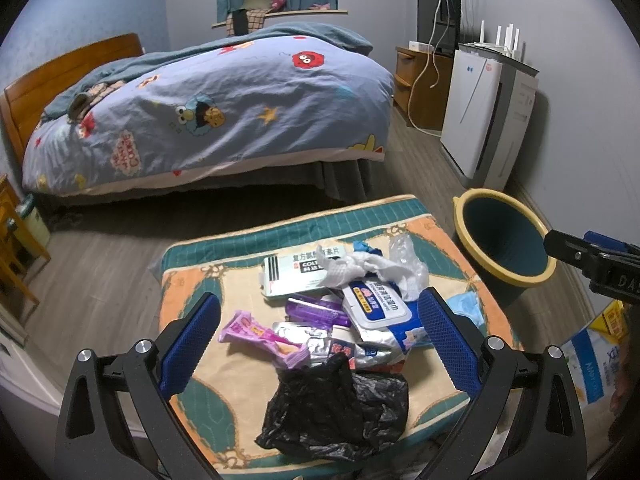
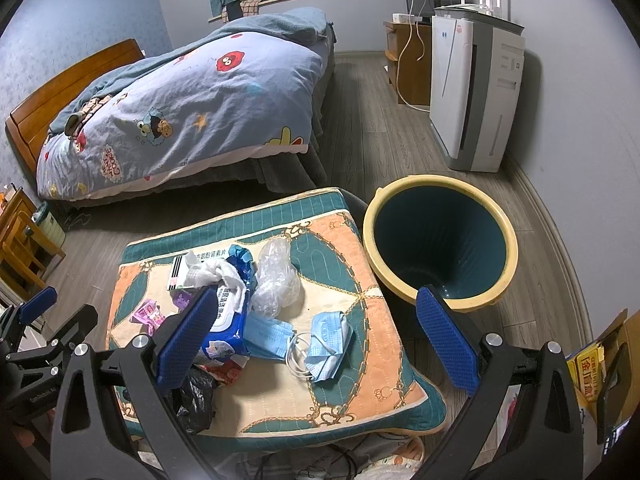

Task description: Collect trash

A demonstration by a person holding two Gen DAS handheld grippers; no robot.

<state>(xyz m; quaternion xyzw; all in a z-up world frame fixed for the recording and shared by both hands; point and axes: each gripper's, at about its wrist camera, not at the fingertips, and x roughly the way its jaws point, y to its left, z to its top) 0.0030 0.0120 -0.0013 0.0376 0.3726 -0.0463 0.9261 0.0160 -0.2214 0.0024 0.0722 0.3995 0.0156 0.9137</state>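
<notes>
A pile of trash lies on a patterned cushion (image 1: pixel 208 280): a black plastic bag (image 1: pixel 336 404), a pink wrapper (image 1: pixel 260 336), a purple wrapper (image 1: pixel 316 308), a wet-wipes pack (image 1: pixel 380 312), a medicine box (image 1: pixel 292 276), crumpled white tissue (image 1: pixel 352 264). In the right wrist view, blue face masks (image 2: pixel 320 340) and clear plastic (image 2: pixel 276 276) lie on the cushion (image 2: pixel 360 264). My left gripper (image 1: pixel 320 344) is open above the pile. My right gripper (image 2: pixel 316 340) is open above the masks. A teal bin with a yellow rim (image 2: pixel 440 240) stands empty to the right; it also shows in the left wrist view (image 1: pixel 504 240).
A bed with a cartoon quilt (image 1: pixel 208 120) lies behind. A white air purifier (image 2: pixel 472 92) and a wooden cabinet (image 2: pixel 404 60) stand along the right wall. A cardboard box (image 2: pixel 608 360) sits at the far right. Wooden furniture (image 2: pixel 20 240) stands at the left.
</notes>
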